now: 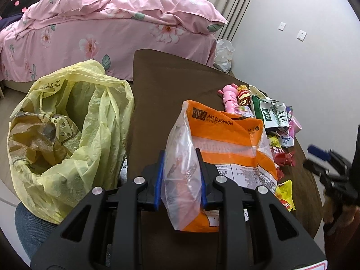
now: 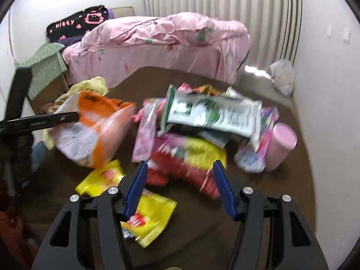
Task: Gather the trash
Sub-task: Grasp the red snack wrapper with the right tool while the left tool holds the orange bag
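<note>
Orange-and-clear plastic "AIR CUSHION" packaging bag [image 1: 216, 148] stands upright, clenched in my left tool [image 1: 181, 175] above the brown surface [image 1: 157, 85]. Its target, the open yellow plastic trash bag [image 1: 67, 121], lies to the left, just off the surface's edge. My right tool [image 2: 180, 187] hovers released over blurred wrappers [image 2: 186, 157]; their labels are unreadable.

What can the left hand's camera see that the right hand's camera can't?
Only the left wrist view shows the inside of the open yellow trash bag and the left gripper pinching the orange packet. Only the right wrist view shows the open right gripper above the red and yellow wrapper, the pink cup and the green striped cloth. Both show the orange packet, the brown table and the pink bed.
</note>
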A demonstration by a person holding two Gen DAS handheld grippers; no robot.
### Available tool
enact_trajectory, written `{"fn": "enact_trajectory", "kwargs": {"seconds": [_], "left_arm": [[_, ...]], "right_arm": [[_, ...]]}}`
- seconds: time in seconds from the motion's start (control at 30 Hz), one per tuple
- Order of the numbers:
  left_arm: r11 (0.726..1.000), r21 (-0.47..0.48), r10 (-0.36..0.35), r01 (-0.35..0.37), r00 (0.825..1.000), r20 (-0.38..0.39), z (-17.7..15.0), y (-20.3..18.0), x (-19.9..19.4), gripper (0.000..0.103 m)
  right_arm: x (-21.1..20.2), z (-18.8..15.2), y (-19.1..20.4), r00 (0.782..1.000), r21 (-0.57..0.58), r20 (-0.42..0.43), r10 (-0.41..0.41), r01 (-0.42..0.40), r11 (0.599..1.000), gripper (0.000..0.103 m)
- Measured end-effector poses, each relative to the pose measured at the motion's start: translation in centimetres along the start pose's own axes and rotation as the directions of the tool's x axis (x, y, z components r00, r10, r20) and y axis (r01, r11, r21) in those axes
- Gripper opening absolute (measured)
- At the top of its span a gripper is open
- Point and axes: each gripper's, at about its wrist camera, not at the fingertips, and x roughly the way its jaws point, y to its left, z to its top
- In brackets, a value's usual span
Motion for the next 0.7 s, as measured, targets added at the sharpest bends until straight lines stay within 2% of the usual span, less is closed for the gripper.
{"fn": "enact_trajectory", "kwargs": {"seconds": [0.1, 0.2, 0.27, 0.33, 0.37, 0.4, 0.47, 0.7], "left_arm": [[1.0, 0.006, 0.014, -0.014, 1.0, 0.008, -0.1, 0.1, -0.3, 0.023], [1.0, 0.005, 0.017, -0.017, 1.0, 0.011, -0.2, 0.3, -0.5, 0.023], [1.0, 0.001, 0.02, -0.02, 1.0, 0.012, -0.2, 0.5, -0.7, 0.023], [1.0, -0.003, 0.019, -0.019, 1.0, 0.016, -0.3, 0.7, -1.0, 0.023], [1.0, -0.002, 0.02, -0.019, 1.0, 0.017, -0.3, 0.8, -1.1, 0.023], [1.0, -0.001, 0.02, -0.02, 1.0, 0.019, -0.4, 0.8, -1.2, 0.023], [1.0, -0.002, 0.017, -0.017, 1.0, 0.02, -0.4, 0.9, -1.3, 0.023], [1.0, -0.007, 0.001, -0.001, 0.999, 0.049, -0.6, 0.9, -2.4, 0.023]], "right_arm": [[1.6, 0.3, -0.1, 0.999, -0.043, -0.033, 0.037, -0.039, 0.998, 0.056], [3.3, -1.2, 0.3, 0.994, -0.087, -0.102, 0.048, -0.057, 0.995, 0.055], [4.2, -2.0, 0.5, 0.988, -0.082, -0.142, 0.056, -0.068, 0.994, 0.047], [3.6, -2.2, 0.1, 0.992, -0.038, -0.107, 0.066, -0.07, 0.997, 0.042], [3.3, -2.5, -0.2, 0.992, -0.015, -0.097, 0.079, -0.081, 0.997, 0.026], [3.0, -2.5, -0.6, 0.991, 0.022, -0.096, 0.095, -0.093, 0.995, 0.017], [1.9, -2.5, -1.1, 0.993, 0.064, -0.068, 0.101, -0.097, 0.993, 0.014], [-1.0, -1.9, 0.2, 0.997, 0.034, 0.002, 0.072, -0.072, 0.997, 0.012]]}}
